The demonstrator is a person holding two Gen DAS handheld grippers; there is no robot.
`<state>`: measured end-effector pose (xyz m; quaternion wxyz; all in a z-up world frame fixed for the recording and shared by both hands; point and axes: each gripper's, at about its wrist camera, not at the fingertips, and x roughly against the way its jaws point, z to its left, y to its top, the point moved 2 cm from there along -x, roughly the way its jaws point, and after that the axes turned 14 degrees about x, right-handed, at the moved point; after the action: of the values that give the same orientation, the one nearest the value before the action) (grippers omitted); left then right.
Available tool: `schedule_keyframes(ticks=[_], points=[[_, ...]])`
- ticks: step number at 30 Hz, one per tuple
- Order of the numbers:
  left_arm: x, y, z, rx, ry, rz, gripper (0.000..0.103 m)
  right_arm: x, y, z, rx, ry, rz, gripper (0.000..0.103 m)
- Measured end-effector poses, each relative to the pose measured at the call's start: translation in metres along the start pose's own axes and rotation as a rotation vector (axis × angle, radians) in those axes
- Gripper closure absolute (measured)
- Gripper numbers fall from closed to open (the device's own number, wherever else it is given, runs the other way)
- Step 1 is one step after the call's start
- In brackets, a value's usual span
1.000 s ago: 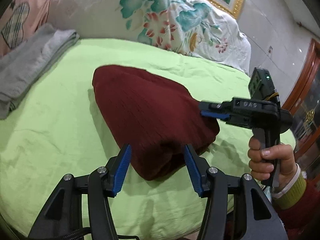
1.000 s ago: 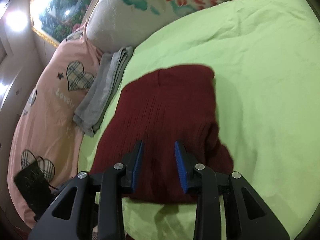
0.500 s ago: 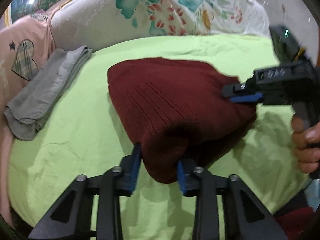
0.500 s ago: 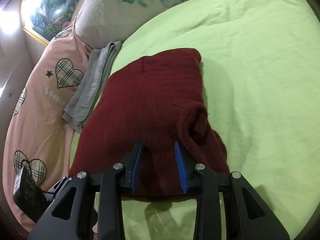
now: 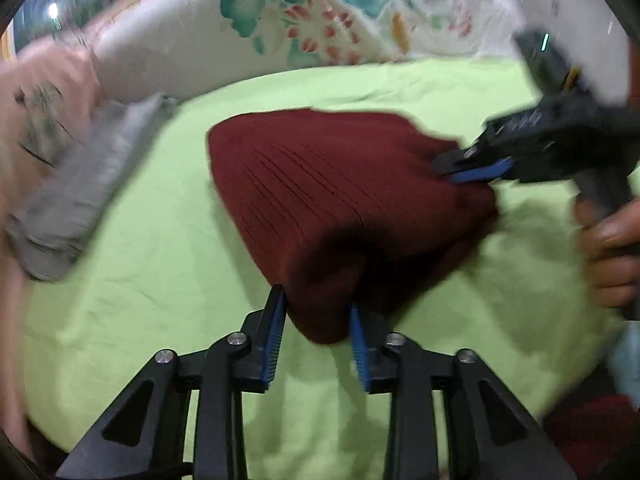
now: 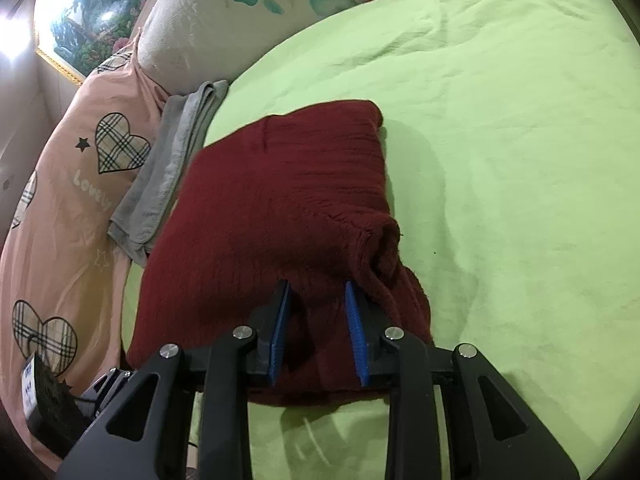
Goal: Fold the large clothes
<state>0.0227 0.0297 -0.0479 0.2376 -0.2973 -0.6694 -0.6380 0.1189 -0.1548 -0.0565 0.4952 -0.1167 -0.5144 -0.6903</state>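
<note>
Your left gripper (image 5: 316, 320), jaws just reopening a little, clamps the maroon sweater (image 5: 344, 200) at lower centre; your right gripper (image 6: 316, 316) grips its near edge, jaws just narrowing.

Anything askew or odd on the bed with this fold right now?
One thing: the dark red sweater is folded into a block, but a rolled sleeve or cuff bulges loose at its right edge instead of lying flat. The grey folded garment beside it looks tidy. The green sheet is only wrinkled.
</note>
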Motion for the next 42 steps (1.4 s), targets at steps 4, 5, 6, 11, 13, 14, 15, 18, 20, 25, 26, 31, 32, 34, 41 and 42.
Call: schedule_keyframes(ticks=[4, 5, 6, 11, 13, 14, 15, 18, 20, 25, 26, 31, 32, 34, 41, 42], points=[[0.038, 0.017, 0.023, 0.051, -0.230, -0.031, 0.066, 0.014, 0.004, 0.009, 0.024, 0.034, -0.029, 0.072], [0.041, 0.024, 0.025, 0.062, -0.258, -0.038, 0.066, 0.016, 0.005, 0.011, 0.028, 0.045, -0.037, 0.072], [0.044, 0.033, 0.028, 0.084, -0.302, -0.053, 0.066, 0.018, 0.007, 0.014, 0.028, 0.058, -0.046, 0.072], [0.021, 0.069, 0.029, 0.140, -0.463, -0.047, 0.068, 0.018, 0.009, 0.023, 0.032, 0.096, -0.051, 0.072], [0.000, 0.074, 0.027, 0.165, -0.533, 0.008, 0.068, 0.017, 0.009, 0.021, 0.029, 0.086, -0.048, 0.072], [-0.010, 0.073, 0.026, 0.174, -0.560, 0.043, 0.068, 0.017, 0.008, 0.019, 0.021, 0.082, -0.049, 0.072], [-0.024, 0.070, 0.024, 0.178, -0.591, 0.096, 0.069, 0.017, 0.007, 0.016, 0.009, 0.078, -0.049, 0.072], [-0.057, 0.052, 0.019, 0.181, -0.566, 0.197, 0.087, 0.018, 0.005, 0.007, -0.015, 0.070, -0.049, 0.072], [-0.065, 0.050, 0.023, 0.208, -0.585, 0.212, 0.093, 0.018, 0.005, 0.004, -0.020, 0.067, -0.049, 0.072], [-0.074, 0.050, 0.021, 0.233, -0.588, 0.221, 0.096, 0.014, 0.007, 0.007, 0.000, 0.078, -0.050, 0.072], [-0.073, 0.049, 0.020, 0.232, -0.582, 0.221, 0.096, 0.012, 0.007, 0.008, 0.008, 0.078, -0.043, 0.072], [-0.065, 0.051, 0.018, 0.198, -0.530, 0.210, 0.095, -0.015, -0.005, -0.002, 0.040, -0.005, 0.046, 0.082], [-0.063, 0.051, 0.018, 0.198, -0.525, 0.211, 0.095, -0.015, -0.006, -0.004, 0.038, -0.010, 0.040, 0.091], [-0.057, 0.053, 0.018, 0.195, -0.502, 0.213, 0.095, -0.012, -0.007, -0.011, 0.012, -0.018, 0.043, 0.103], [-0.030, 0.050, 0.012, 0.143, -0.458, 0.160, 0.087, 0.011, 0.000, 0.011, 0.052, 0.034, -0.002, 0.097], [-0.032, 0.049, 0.013, 0.145, -0.454, 0.161, 0.087, 0.013, 0.001, 0.021, 0.083, 0.062, -0.008, 0.096]])
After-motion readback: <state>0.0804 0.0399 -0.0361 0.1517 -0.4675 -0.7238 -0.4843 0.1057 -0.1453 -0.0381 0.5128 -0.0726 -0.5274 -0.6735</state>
